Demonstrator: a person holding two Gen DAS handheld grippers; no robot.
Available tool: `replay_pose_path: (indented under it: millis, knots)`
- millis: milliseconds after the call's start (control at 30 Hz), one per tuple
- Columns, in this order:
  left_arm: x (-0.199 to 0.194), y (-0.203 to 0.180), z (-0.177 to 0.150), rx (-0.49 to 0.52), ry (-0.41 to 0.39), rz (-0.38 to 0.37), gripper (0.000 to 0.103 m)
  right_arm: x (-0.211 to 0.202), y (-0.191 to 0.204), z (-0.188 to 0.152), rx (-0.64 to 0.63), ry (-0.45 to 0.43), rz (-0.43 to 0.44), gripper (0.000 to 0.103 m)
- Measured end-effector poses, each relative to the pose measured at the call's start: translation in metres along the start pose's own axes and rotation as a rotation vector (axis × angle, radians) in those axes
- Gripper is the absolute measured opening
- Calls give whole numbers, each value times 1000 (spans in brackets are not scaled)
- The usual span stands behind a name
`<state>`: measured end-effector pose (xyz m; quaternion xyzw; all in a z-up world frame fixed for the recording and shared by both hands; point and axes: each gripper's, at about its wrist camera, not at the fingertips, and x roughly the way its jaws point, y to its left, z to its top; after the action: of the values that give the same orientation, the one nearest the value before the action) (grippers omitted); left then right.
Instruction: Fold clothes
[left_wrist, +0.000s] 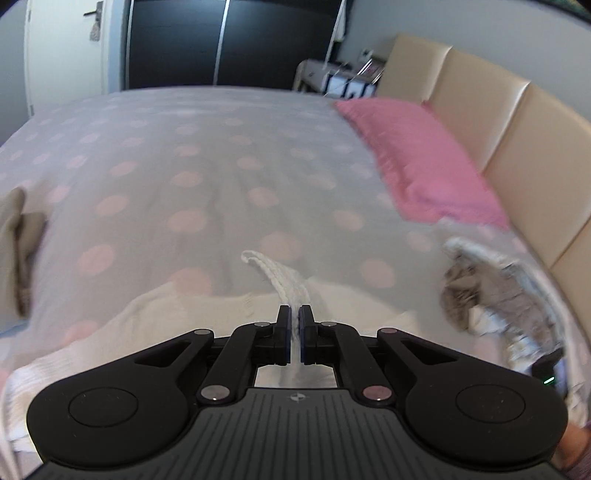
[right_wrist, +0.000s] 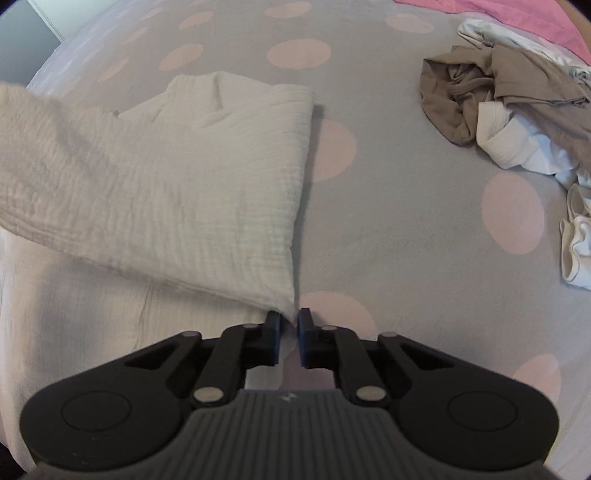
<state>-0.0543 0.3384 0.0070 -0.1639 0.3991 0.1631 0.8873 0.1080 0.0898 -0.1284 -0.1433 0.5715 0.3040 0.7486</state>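
A cream crinkled garment (right_wrist: 177, 184) lies on the grey bed cover with pink dots (right_wrist: 388, 229), one layer folded over another. My left gripper (left_wrist: 294, 314) is shut on a bunched edge of this cream garment (left_wrist: 280, 280), which sticks out past the fingertips. My right gripper (right_wrist: 289, 317) sits at the near corner of the folded layer, jaws close together with a narrow gap; the cloth corner reaches the tips, and I cannot tell whether it is pinched.
A pile of brown and white clothes (right_wrist: 517, 110) lies at the right, also in the left wrist view (left_wrist: 491, 295). A pink pillow (left_wrist: 417, 158) rests against the beige headboard (left_wrist: 517, 122). A tan garment (left_wrist: 18, 240) lies at the left. A dark wardrobe (left_wrist: 229, 40) stands beyond the bed.
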Motion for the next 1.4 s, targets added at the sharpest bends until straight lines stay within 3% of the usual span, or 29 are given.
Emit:
replay_pose_path:
  millis: [100, 267, 433, 500, 600, 733, 900, 1100, 1233, 1400]
  knots:
    - [35, 31, -24, -33, 125, 90, 2, 2, 4, -1, -22, 8, -27, 10]
    - [81, 57, -64, -78, 233, 131, 2, 3, 7, 0, -38, 17, -51, 10]
    - [98, 68, -80, -105, 273, 144, 4, 2, 7, 0, -41, 26, -54, 12]
    - [99, 72, -83, -111, 276, 143, 13, 2, 7, -1, -42, 24, -54, 13]
    - [89, 75, -85, -111, 264, 118, 29, 1, 6, -2, -42, 29, -56, 18]
    - [69, 82, -90, -102, 236, 103, 30, -6, 2, -3, -27, 59, -54, 31]
    - [32, 107, -96, -59, 201, 184, 31, -20, -2, -4, -1, 57, -70, 32]
    - [-16, 160, -91, -85, 172, 315, 31, -36, 6, -3, 28, 31, -94, 34]
    - [-47, 204, -90, -148, 135, 398, 31, -45, 22, -8, 37, 13, -75, 38]
    - [-73, 248, -103, -229, 117, 441, 32, -49, 51, -23, 40, 6, -22, 42]
